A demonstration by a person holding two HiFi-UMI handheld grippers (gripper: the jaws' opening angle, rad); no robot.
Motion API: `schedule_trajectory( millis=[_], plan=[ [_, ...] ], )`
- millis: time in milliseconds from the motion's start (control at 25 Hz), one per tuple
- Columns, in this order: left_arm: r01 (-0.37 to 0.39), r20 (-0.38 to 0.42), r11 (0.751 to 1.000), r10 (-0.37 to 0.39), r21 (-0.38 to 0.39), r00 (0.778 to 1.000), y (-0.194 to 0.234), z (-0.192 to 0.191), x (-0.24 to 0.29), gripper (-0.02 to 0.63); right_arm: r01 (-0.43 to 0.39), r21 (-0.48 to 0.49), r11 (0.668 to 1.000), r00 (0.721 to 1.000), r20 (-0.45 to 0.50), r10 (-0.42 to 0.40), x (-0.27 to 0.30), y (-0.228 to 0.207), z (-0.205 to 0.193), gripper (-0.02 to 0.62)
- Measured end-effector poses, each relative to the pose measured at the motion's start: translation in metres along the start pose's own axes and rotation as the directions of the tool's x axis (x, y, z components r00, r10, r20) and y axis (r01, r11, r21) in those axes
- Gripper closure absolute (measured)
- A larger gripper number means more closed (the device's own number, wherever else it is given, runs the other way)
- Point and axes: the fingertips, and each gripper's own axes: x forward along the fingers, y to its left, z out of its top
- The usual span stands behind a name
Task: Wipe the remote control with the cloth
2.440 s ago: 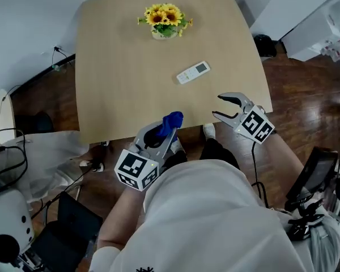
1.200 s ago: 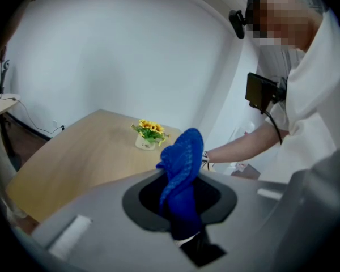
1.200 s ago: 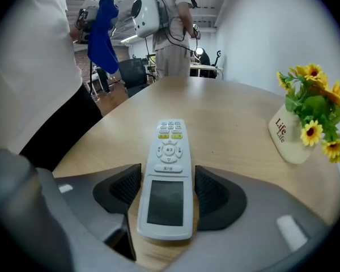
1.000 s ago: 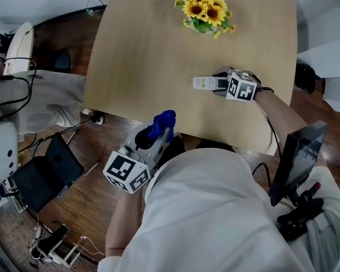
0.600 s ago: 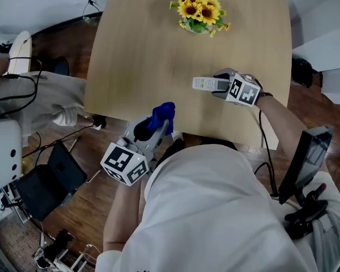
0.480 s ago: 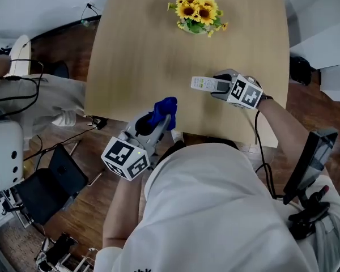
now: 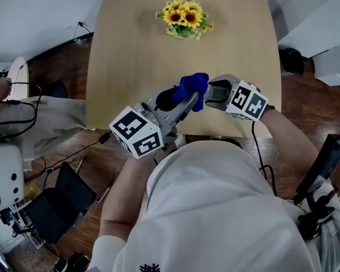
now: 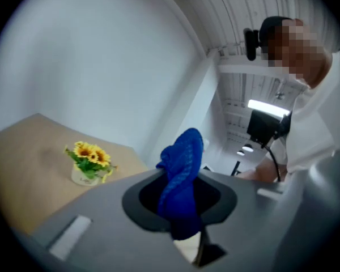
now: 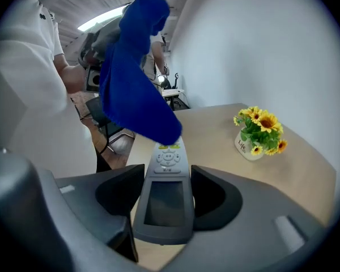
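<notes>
- Starting the wipe: grips the cloth [image 7: 192,86] tight in the closed left gripper [image 7: 184,100], mid-frame in the head view.
- Clamps the remote control [image 9: 164,200] by its screen end in the half-closed right gripper [image 7: 211,94], clear of the table [image 7: 130,50].
- Next, probably: drag the cloth along the buttons, remote steady.
- Unlike a second ago: remote lifted off the table, cloth raised from lower left to meet it.

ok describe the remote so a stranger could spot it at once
Start at the wooden table with the pot of sunflowers, then find the right gripper over its near edge. The remote control is the slim pale bar clamped between its jaws: the only thing with a dark screen and buttons, its far end by the blue cloth.
</notes>
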Motion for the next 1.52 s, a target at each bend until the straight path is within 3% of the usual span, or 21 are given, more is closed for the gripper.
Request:
schedule_trajectory(
  millis=[160,280,400,600,720,920,1200,1360,1520],
  plan=[
    [0.151,0.016,0.988,-0.150,-0.042,0.989,-0.024,0.003,0.029,0.518,0.022,0.002,1.000,0.998,0.055,-0.022,-0.016,0.016,0.027,0.336],
    [0.178,0.018,0.980,-0.177,-0.088,0.984,-0.019,-0.010,0.040,0.518,0.032,0.025,0.999,0.996,0.087,-0.034,-0.027,0.022,0.042,0.336],
    [0.130,-0.026,0.987,-0.133,-0.090,0.991,-0.001,-0.025,0.042,0.518,0.040,0.040,0.998,0.995,0.095,-0.043,-0.031,0.022,0.046,0.336],
    [0.030,-0.132,0.999,-0.026,0.025,0.991,0.018,-0.043,0.037,0.518,0.050,0.047,0.998,0.995,0.089,-0.054,-0.035,0.020,0.043,0.336],
    [-0.018,-0.154,0.998,0.028,0.066,0.988,0.031,-0.044,0.028,0.518,0.053,0.051,0.997,0.995,0.087,-0.057,-0.035,0.018,0.042,0.336],
    [-0.128,-0.170,0.985,0.148,0.119,0.974,0.068,-0.046,-0.001,0.518,0.053,0.055,0.997,0.994,0.088,-0.058,-0.037,0.016,0.039,0.336],
    [-0.268,-0.169,0.956,0.286,0.122,0.943,0.116,-0.052,-0.044,0.518,0.055,0.061,0.997,0.993,0.101,-0.061,-0.041,0.016,0.044,0.336],
    [-0.282,-0.109,0.956,0.290,0.084,0.951,0.115,-0.039,-0.054,0.518,0.057,0.059,0.997,0.993,0.099,-0.062,-0.039,0.015,0.039,0.336],
    [-0.184,-0.030,0.979,0.188,0.090,0.982,0.073,-0.003,-0.038,0.518,0.054,0.065,0.996,0.993,0.100,-0.061,-0.038,0.014,0.038,0.337]
  ],
)
